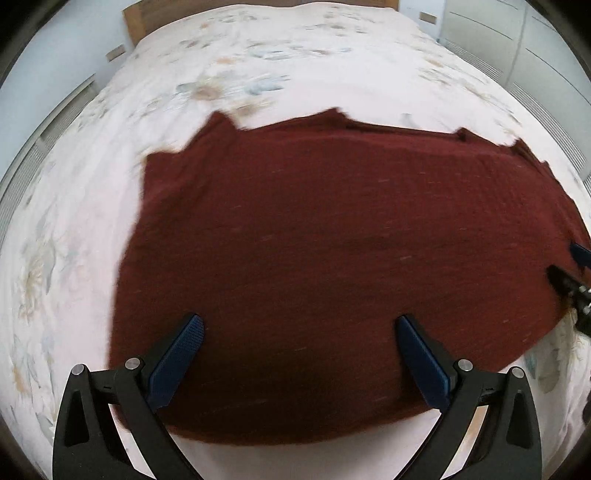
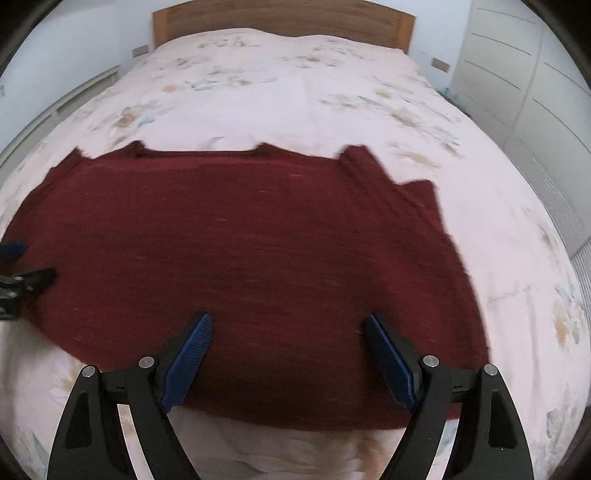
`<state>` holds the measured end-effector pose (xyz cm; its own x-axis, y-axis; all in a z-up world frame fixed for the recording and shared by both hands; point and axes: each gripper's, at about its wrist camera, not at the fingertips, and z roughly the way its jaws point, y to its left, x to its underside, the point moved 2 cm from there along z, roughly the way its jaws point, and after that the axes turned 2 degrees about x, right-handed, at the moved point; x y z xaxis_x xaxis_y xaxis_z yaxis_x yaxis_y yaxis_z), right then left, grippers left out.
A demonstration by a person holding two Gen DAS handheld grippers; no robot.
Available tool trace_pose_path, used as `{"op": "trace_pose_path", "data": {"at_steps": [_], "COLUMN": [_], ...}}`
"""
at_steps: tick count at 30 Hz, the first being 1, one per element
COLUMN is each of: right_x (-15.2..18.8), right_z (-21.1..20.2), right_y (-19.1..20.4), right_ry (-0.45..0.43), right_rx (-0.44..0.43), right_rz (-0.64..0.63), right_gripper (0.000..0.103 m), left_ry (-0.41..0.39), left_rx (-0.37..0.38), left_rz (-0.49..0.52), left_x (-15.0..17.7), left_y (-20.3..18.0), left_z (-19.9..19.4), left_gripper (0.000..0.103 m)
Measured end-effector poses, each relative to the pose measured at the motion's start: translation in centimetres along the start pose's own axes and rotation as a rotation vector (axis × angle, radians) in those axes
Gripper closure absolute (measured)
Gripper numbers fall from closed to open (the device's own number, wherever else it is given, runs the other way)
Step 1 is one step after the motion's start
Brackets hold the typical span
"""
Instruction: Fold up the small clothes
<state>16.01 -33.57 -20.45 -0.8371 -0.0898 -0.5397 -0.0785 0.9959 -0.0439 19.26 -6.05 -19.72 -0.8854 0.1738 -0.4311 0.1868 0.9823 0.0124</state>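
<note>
A dark red knit garment point(image 1: 332, 258) lies spread flat on the bed; it also fills the middle of the right wrist view point(image 2: 240, 240). My left gripper point(image 1: 299, 325) is open and empty, its blue-padded fingers wide apart over the garment's near hem, left part. My right gripper point(image 2: 288, 323) is open and empty over the near hem, right part. The right gripper's tip shows at the right edge of the left wrist view point(image 1: 576, 273). The left gripper's tip shows at the left edge of the right wrist view point(image 2: 22, 273).
The bed has a pale floral cover point(image 2: 295, 96) and a wooden headboard point(image 2: 280, 18) at the far end. White wardrobe doors point(image 2: 524, 74) stand to the right. A white radiator or shelf point(image 1: 55, 118) runs along the left wall.
</note>
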Motion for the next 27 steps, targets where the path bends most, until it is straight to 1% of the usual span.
{"op": "trace_pose_path", "data": {"at_steps": [2,5,9,13,17,20,22,25,26,27], "right_x": [0.3,0.7,1.0,1.0,0.3,0.0,0.1,0.4,0.4,0.6], "right_z": [0.0,0.0,0.5,0.9,0.1,-1.2,-2.1,-3.6,-3.9,-4.4], "right_y": [-1.4,-2.5,-2.4,-2.1,-1.9,-1.4,-1.2,-1.4,-1.6,-1.8], "right_ry": [0.004,0.005,0.014,0.009,0.031,0.031,0.033,0.027,0.023,0.019], "right_rx": [-0.013,-0.028,-0.044,-0.047,-0.041,-0.020,-0.011,0.006,0.004,0.005], "right_rz": [0.044,0.078,0.068,0.058,0.045,0.018,-0.004,-0.016,-0.011,-0.006], "right_gripper": [0.017,0.017,0.017,0.017,0.017,0.017,0.017,0.017,0.017,0.017], "left_ry": [0.001,-0.005,-0.005,0.013,0.029,0.022,0.002,-0.013,-0.006,0.005], "left_rx": [0.013,0.031,0.020,0.027,0.038,0.074,0.103,0.157,0.160,0.146], "left_rz": [-0.026,-0.043,-0.060,-0.095,-0.093,-0.152,-0.222,-0.290,-0.303,-0.312], "left_x": [0.4,0.8,0.8,0.4,-0.1,-0.5,-0.6,-1.2,-1.3,-1.5], "left_y": [1.3,2.0,1.6,1.6,1.5,2.2,3.6,5.8,6.5,7.2], "left_z": [0.1,0.1,0.5,0.9,0.9,-0.2,-1.9,-3.5,-3.8,-3.9], "left_gripper": [0.001,0.001,0.001,0.001,0.001,0.001,0.001,0.001,0.001,0.001]}}
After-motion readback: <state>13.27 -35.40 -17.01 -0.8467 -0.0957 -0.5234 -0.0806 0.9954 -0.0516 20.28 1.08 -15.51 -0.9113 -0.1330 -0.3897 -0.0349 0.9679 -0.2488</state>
